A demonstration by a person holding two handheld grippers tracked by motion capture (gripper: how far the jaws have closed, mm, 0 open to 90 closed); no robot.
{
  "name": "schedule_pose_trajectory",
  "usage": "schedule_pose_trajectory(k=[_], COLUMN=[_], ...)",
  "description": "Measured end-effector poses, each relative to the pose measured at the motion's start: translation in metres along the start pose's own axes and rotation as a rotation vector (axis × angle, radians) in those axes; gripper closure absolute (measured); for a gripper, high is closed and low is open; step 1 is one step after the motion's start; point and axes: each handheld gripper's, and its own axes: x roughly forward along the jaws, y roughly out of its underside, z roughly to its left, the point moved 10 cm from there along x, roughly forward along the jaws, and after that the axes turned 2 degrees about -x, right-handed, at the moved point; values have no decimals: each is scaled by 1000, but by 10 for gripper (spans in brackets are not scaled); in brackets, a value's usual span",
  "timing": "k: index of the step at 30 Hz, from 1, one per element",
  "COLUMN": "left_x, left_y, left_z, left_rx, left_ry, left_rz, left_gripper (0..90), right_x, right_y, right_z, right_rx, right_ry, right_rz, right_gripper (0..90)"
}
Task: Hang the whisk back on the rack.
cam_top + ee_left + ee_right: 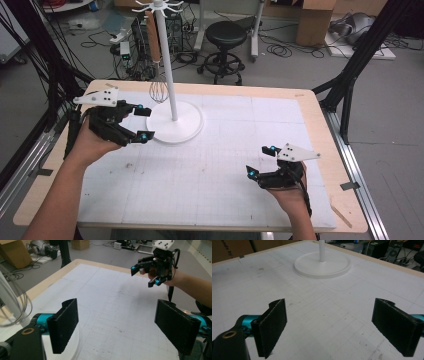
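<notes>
Wire whisk (159, 91), wooden handle, hangs from white stand (174, 119) at bench (310, 107) rear-left. Left gripper (143, 123) beside the stand base, jaws spread, empty. Right gripper (261, 161) near front-right, jaws spread, empty.

Black left gripper (142, 123), right gripper (261, 161), ribbed jaws, teal joints, grey plates, seemingly bare forearms
</notes>
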Motion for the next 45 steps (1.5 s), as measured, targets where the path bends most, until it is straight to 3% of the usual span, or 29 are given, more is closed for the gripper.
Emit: schedule_pose_trajectory(k=[4,8,13,17,24,30,35,45], left_x=[12,19,23,22,22,25,30,30], left_y=[22,37,58,63,74,85,93,95], left_z=[-11,-14,-12,-15,-22,-16,-16,-16], left_rx=[-9,-22,-27,-21,-11,-31,-37,-37], left_ry=[35,33,0,7,8,-15,1,4], left_rz=[-12,-3,-8,-24,0,29,63,53], left_gripper=[188,176,169,167,154,130,70,50], right_x=[2,4,3,4,8,11,10,9], right_y=[1,2,2,3,6,8,8,8], right_z=[1,2,0,0,0,1,0,1], right_rx=[-4,-2,2,2,5,10,15,7], right_ry=[-5,-9,-10,-10,-15,-28,-29,-24], right_rz=[2,9,6,8,20,27,21,23], right_gripper=[113,113,113,113,113,113,113,113])
